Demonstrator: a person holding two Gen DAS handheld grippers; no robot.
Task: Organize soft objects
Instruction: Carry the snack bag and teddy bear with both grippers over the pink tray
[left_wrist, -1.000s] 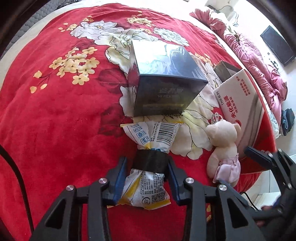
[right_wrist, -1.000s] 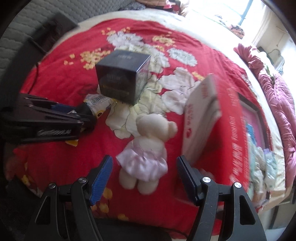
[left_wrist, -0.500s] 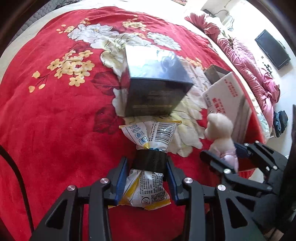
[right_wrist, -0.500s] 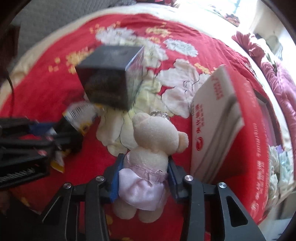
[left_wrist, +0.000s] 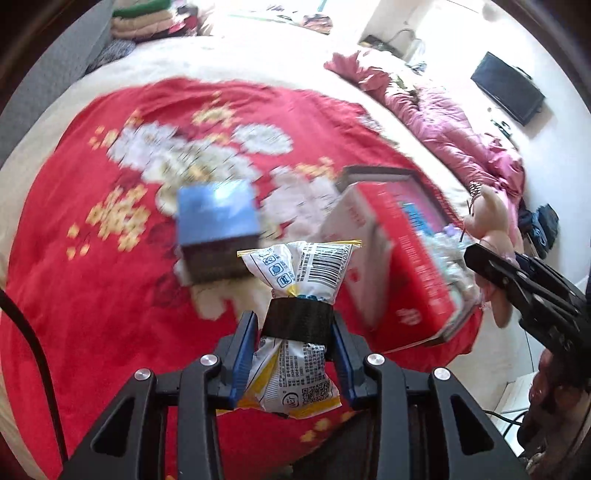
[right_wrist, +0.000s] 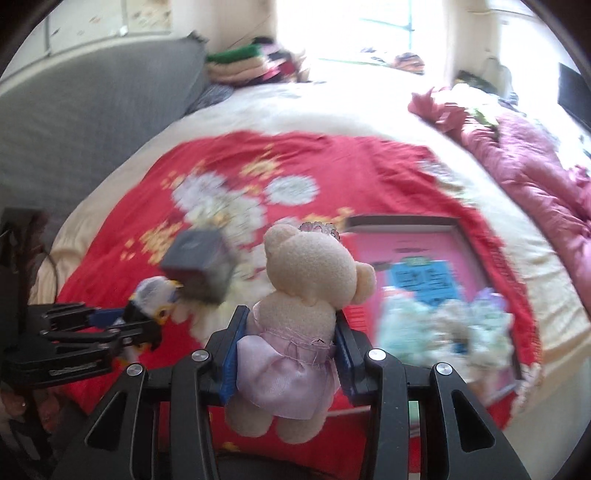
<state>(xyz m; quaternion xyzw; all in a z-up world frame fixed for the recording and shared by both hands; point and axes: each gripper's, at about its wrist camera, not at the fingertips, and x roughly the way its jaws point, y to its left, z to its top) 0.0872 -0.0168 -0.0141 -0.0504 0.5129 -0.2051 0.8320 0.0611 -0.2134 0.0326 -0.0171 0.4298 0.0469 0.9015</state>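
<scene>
- Two grippers are in view, one per hand, each closed on one soft thing and held above the bed.
- One snack packet (left_wrist: 295, 280), white and yellow with a barcode and a black band round its middle, sits in the left gripper (left_wrist: 293, 325); the jaws are pressed in on the band from both sides, and the packet's ends stick out in front and behind.
- One teddy bear (right_wrist: 306, 295), cream with a lilac skirt, sits in the right gripper (right_wrist: 286, 332); the jaws are squeezed against its waist, head up and legs hanging below the fingers.
- One dark cube-shaped box (left_wrist: 216, 229) rests on the red flowered blanket (left_wrist: 92, 295), closed, just beyond the packet in the left wrist view.
- One large red and white carton (left_wrist: 391, 258) lies open at the right edge of the blanket, its flap raised on the near side. Inside it is a pink lining with a blue label, and a heap of pale soft items (right_wrist: 443, 332), too blurred to count or name.
- One crumpled pink quilt (left_wrist: 454, 122) lies well apart on the far right of the bed.
- One stack of folded clothes (right_wrist: 255, 62) sits at the head of the bed by the grey headboard (right_wrist: 92, 107).
</scene>
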